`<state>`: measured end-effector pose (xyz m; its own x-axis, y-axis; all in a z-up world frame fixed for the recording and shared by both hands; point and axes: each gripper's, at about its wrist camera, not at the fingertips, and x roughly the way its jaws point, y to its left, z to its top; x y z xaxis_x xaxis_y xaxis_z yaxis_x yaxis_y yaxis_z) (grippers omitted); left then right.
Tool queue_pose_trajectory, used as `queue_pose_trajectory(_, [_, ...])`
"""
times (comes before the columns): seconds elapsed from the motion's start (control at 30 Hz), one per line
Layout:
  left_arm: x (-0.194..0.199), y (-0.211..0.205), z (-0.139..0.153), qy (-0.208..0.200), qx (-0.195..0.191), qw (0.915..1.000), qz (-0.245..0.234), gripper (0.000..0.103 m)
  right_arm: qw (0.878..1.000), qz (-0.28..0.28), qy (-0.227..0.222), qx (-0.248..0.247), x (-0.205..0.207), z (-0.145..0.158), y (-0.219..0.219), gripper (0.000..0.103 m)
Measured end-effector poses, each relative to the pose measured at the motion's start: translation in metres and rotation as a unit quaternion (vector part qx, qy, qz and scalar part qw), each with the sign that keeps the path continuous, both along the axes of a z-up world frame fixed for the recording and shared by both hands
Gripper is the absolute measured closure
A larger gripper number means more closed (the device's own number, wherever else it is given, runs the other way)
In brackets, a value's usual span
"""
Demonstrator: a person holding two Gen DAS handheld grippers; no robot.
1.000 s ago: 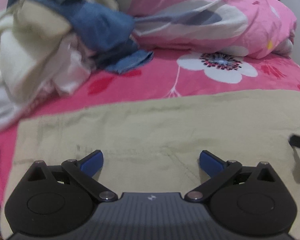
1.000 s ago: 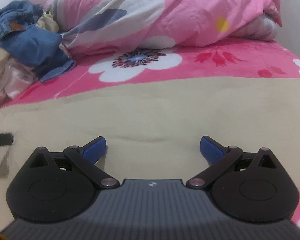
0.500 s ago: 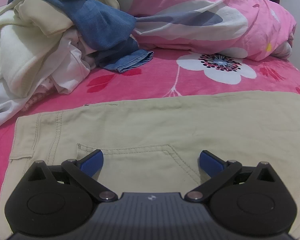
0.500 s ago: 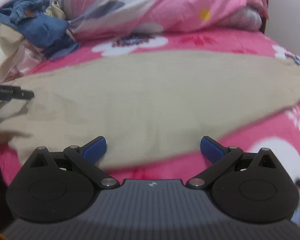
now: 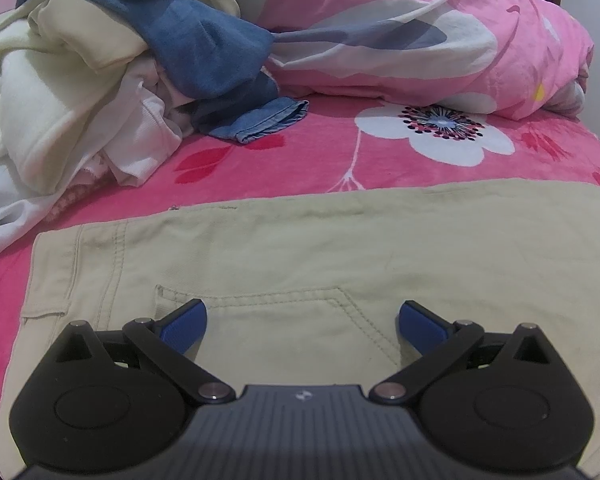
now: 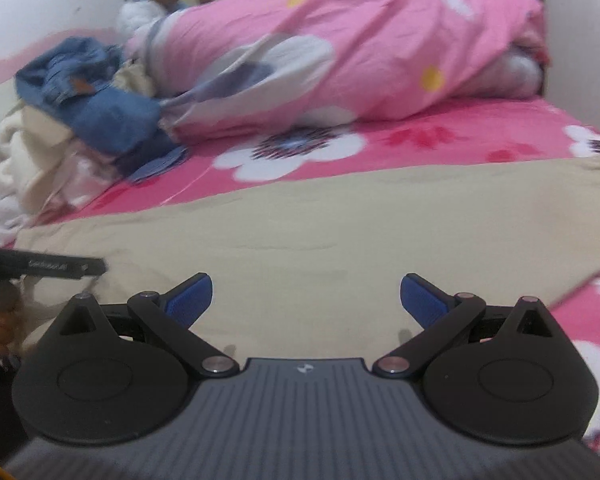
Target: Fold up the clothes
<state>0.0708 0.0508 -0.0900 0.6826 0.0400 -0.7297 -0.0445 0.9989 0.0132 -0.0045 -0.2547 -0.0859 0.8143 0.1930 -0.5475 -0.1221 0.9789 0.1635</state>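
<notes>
While both tools hang released with blue pads spread wide, the left tool (image 5: pixel 302 322) sits over the back pocket of the khaki trousers (image 5: pixel 300 248), and the right tool (image 6: pixel 305 298) over their legs. The trousers lie flat across the pink floral bed (image 5: pixel 300 156). Toward 10 o'clock sits a heap of clothes (image 5: pixel 100 80); at 12 o'clock, a rolled pink duvet (image 5: pixel 440 32).

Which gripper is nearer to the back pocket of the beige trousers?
Left. The left gripper hangs open right over the back pocket of the beige trousers. The right gripper, also open, is further along the leg, where no pocket shows.
</notes>
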Motion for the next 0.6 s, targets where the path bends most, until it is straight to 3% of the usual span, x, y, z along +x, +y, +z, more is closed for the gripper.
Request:
queue_pose_trajectory(0.17, [0.001, 0.0, 0.0, 0.002, 0.0, 1.0, 0.0, 0.0, 0.998, 0.028, 0.03, -0.037, -0.009, -0.024, 0.021, 0.002])
queue_pose_trajectory(0.4, [-0.002, 0.004, 0.013, -0.007, -0.007, 0.9999, 0.01, 0.0, 0.999, 0.008, 0.043, -0.008, -0.05, -0.027, 0.003, 0.002])
queue_pose_trajectory(0.6, [-0.003, -0.013, 0.023, -0.012, -0.003, 0.9999, -0.005, 0.0, 0.999, -0.029, -0.005, 0.026, -0.063, -0.003, -0.022, 0.003])
